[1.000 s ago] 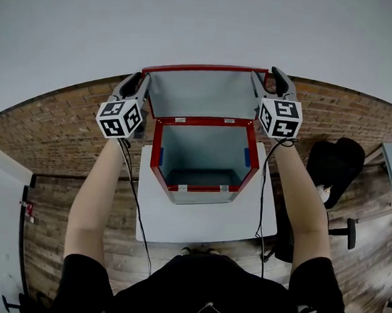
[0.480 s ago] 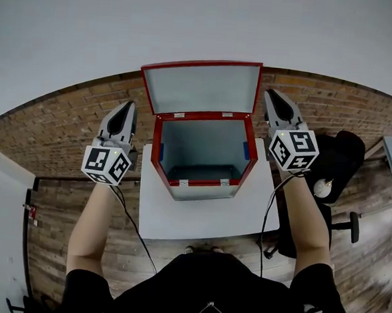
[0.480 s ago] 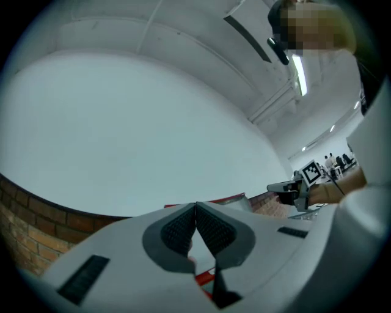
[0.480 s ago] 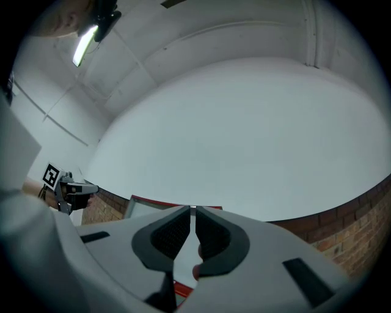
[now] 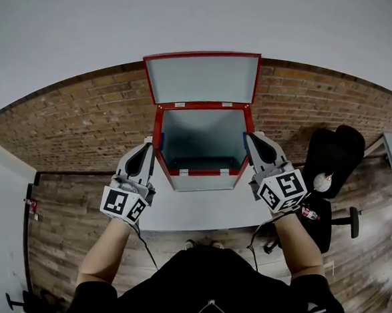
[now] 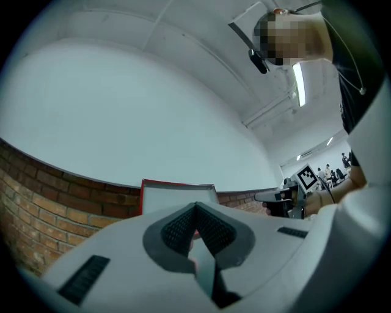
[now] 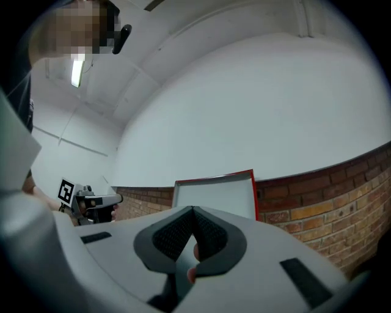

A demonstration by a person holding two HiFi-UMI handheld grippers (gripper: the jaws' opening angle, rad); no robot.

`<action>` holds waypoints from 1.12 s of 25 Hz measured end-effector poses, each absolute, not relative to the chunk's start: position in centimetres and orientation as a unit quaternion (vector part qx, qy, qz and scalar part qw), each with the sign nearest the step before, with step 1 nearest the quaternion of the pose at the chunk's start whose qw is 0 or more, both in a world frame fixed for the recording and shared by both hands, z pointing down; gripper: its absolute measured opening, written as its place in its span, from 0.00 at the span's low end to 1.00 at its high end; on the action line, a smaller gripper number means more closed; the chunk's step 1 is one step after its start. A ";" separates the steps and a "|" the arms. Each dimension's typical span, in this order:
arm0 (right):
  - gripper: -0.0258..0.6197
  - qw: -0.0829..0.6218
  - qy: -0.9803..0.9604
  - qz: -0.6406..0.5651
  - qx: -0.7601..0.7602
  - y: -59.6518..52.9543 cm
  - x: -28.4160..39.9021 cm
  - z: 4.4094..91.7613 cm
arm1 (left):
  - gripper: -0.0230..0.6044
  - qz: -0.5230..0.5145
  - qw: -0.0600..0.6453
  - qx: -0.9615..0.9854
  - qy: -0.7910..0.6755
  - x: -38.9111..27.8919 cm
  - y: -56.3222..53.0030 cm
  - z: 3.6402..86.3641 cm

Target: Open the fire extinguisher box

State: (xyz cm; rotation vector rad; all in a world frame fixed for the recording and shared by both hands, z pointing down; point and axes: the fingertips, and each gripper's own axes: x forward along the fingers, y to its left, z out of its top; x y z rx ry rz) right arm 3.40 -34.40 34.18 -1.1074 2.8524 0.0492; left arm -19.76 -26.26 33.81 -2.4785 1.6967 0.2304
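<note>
On the table (image 5: 198, 216) the box (image 5: 198, 179) stands with its lid (image 5: 201, 78) up; the left gripper (image 5: 144, 147) and right gripper (image 5: 252, 138), jaws just closed on nothing, could jolt it shut

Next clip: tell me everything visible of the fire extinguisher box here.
The fire extinguisher box is a red-framed case with pale grey panels, seemingly metal, standing upright on a white table. Its lid is swung up at the far edge, open. The inside looks empty, with a blue patch on each side wall. The left hand-held gripper and right hand-held gripper flank it, their jaws just closed on nothing.
</note>
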 end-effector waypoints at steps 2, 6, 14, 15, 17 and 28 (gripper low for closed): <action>0.07 0.036 0.938 0.010 -0.345 -32.7 3.3 35.4 | 0.11 0.073 0.053 -0.824 0.559 -18.8 -25.0 35.0; 0.07 0.025 0.942 -0.005 -0.335 -29.9 4.0 37.9 | 0.11 0.059 0.034 -0.834 0.548 -16.8 -23.1 37.3; 0.07 0.017 0.940 -0.017 -0.341 -27.0 4.8 41.3 | 0.11 0.050 -0.011 -0.845 0.532 -13.7 -20.2 41.8; 0.07 0.014 0.941 -0.015 -0.339 -26.5 4.7 41.6 | 0.11 0.049 -0.016 -0.846 0.531 -13.4 -19.9 42.3; 0.07 0.010 0.943 -0.015 -0.332 -25.6 4.2 42.4 | 0.11 0.048 -0.025 -0.847 0.529 -12.9 -19.5 43.3; 0.07 -0.021 0.944 -0.045 -0.326 -23.2 2.9 45.5 | 0.11 0.044 -0.049 -0.854 0.516 -11.9 -19.0 45.8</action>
